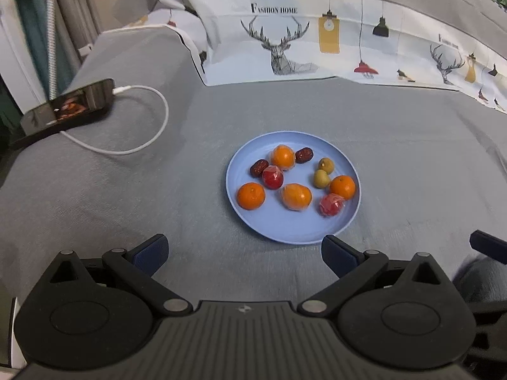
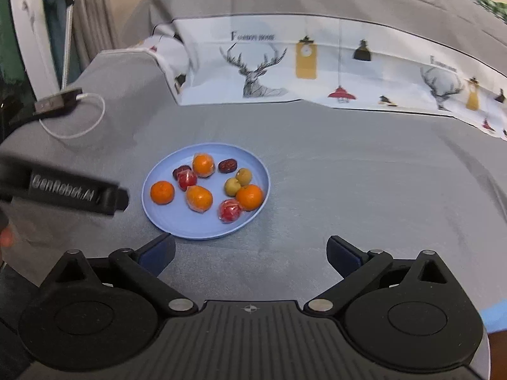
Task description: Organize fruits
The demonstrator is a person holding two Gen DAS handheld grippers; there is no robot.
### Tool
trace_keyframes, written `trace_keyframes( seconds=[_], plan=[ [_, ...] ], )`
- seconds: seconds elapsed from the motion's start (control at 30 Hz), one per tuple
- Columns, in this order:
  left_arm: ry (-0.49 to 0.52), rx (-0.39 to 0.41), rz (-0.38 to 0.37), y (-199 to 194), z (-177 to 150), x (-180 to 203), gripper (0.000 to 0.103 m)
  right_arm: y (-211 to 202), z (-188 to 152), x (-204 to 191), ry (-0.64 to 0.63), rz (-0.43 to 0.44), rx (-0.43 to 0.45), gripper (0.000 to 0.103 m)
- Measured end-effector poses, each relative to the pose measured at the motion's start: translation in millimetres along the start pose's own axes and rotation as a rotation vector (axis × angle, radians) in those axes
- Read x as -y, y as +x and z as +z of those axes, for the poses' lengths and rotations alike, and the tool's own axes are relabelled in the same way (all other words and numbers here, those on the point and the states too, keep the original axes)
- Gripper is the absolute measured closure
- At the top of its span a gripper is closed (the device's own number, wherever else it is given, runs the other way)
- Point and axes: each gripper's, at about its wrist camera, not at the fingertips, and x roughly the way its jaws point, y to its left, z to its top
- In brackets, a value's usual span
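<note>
A light blue plate [image 1: 304, 232] lies on a grey cloth and also shows in the right wrist view [image 2: 196, 229]. It holds several oranges [image 1: 251, 195], two wrapped red fruits [image 1: 273, 177], two dark red dates [image 1: 258, 167] and two green olives [image 1: 320, 178]. My left gripper [image 1: 244, 253] is open and empty just in front of the plate's near rim. My right gripper [image 2: 250, 253] is open and empty, in front of and right of the plate. The left gripper's side [image 2: 76, 193] shows left of the plate.
A phone [image 1: 68, 109] with a white charging cable [image 1: 152, 139] lies at the far left. A printed deer-pattern cloth [image 1: 285, 47] hangs along the back. Grey cloth [image 1: 412, 158] extends to the right of the plate.
</note>
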Motion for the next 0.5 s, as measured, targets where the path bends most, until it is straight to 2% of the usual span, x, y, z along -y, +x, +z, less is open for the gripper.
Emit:
trace_keyframes(
  seconds=[0.2,0.3,0.5],
  plan=[
    [0.074,0.050,0.021,-25,-15,9,0.000,-22,-8,-9,-0.033,-0.006,0.039,0.002],
    [0.078,0.074,0.042,-31,-18,12,0.000,-29,-11,-12,-0.051,-0.014,0.053,0.002],
    [0.104,0.081,0.034,-35,-17,18,0.000,-38,-10,-14,-0.063,-0.024,0.073,0.001]
  ],
)
